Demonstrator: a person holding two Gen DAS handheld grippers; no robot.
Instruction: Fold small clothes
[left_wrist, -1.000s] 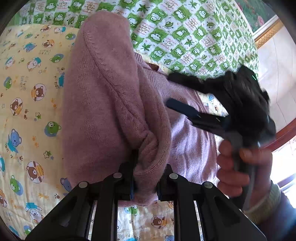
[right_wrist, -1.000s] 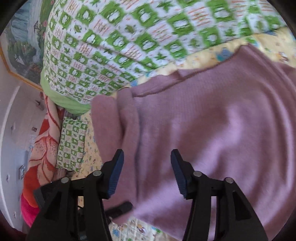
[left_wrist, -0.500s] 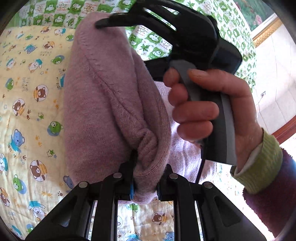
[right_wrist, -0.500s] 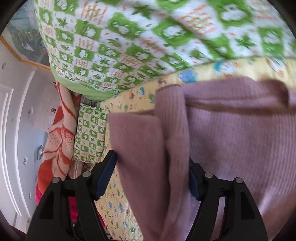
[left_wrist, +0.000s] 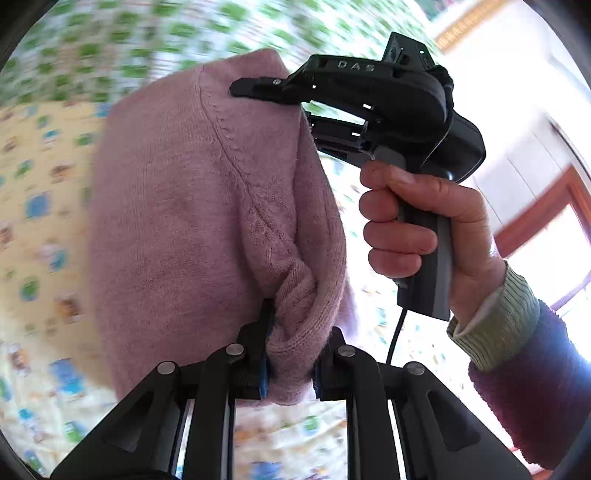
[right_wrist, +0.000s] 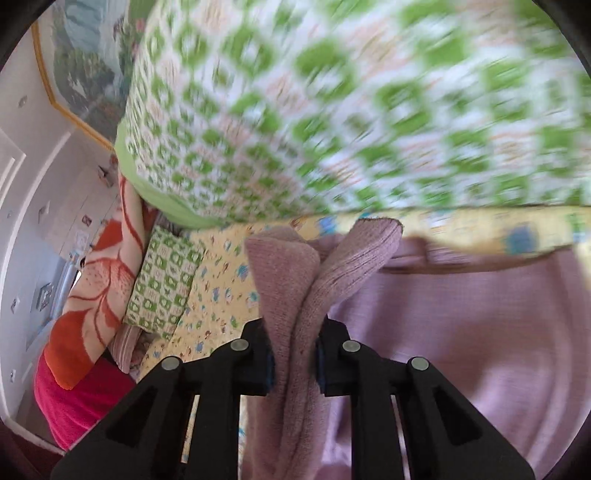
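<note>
A small pink knit sweater hangs lifted over the bed. My left gripper is shut on a bunched fold of it. In the left wrist view my right gripper, held in a hand, grips the sweater's upper right edge. In the right wrist view my right gripper is shut on a doubled edge of the sweater, and the rest of the garment spreads to the right.
A yellow cartoon-print bedsheet lies underneath. A green-and-white checked quilt is piled at the far side. A checked pillow and an orange-red blanket lie at the left. Both views are motion-blurred.
My right gripper swung over to the sweater's edge and closed on it. Both grippers now lift the sweater off the sheet; the left kept its grip.
</note>
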